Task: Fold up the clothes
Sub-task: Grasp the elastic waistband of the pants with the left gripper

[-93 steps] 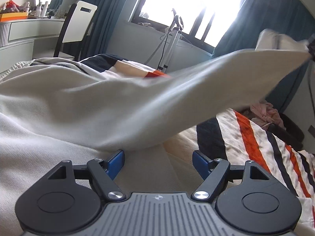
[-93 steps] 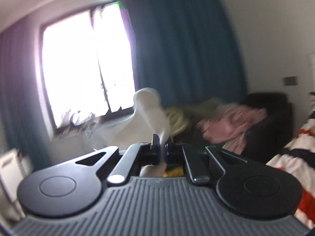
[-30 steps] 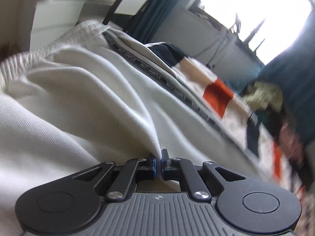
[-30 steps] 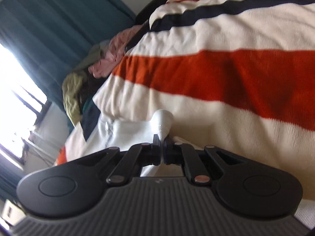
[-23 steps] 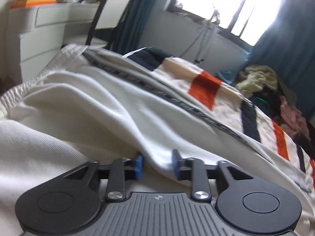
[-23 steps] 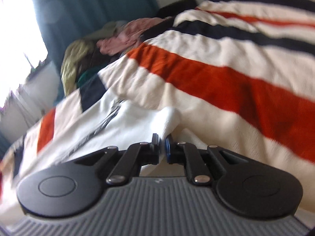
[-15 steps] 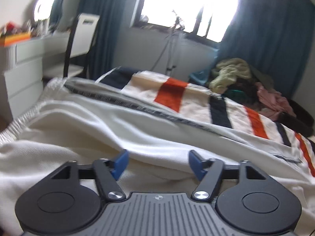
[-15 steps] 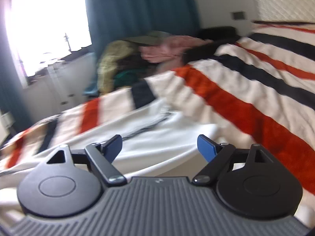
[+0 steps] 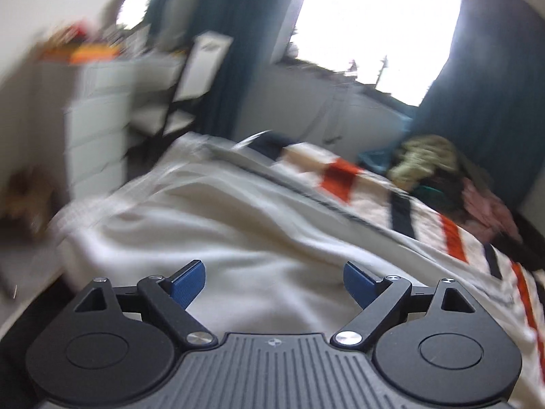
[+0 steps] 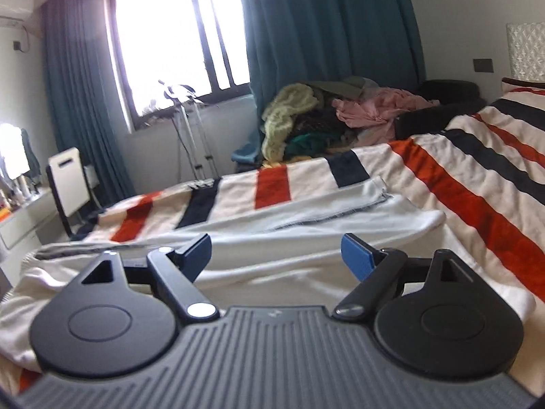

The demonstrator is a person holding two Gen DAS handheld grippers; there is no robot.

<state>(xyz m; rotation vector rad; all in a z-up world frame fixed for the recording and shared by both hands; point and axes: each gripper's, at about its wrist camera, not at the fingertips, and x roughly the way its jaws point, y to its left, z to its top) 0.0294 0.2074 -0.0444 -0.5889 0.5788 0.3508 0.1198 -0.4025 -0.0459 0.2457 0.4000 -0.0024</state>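
- While both tools hang above a bed, neither holds anything; the left gripper [image 9: 272, 279] has its blue-padded jaws spread wide apart over pale cloth, and the right gripper [image 10: 276, 254] stands the same way, jaws parted with nothing between them.
- The task's thing is a cream-white garment [image 10: 306, 214], probably trousers, laid lengthwise across a striped blanket [image 10: 477, 184] of cream, orange and navy; in the right view a dark stitched seam runs along its far edge, and a ribbed band shows at its left end.
- In the left view, which is smeared by motion, the same garment [image 9: 211, 225] fills the foreground in soft folds, directly beneath the parted pads.
- Beyond the bed: a heap of unsorted clothes [image 10: 340, 116] under teal curtains, a bright window, a white chair [image 10: 68, 180] and a white dresser at the left.
- Judged from this, one fold lies finished and released, with the cloth doubled along its length; the step in hand is the pause between folds.
- The next move likely calls for each gripper to descend onto an edge or end of the garment, close on both layers together, then carry that end across; pinching only the top layer would undo the fold.
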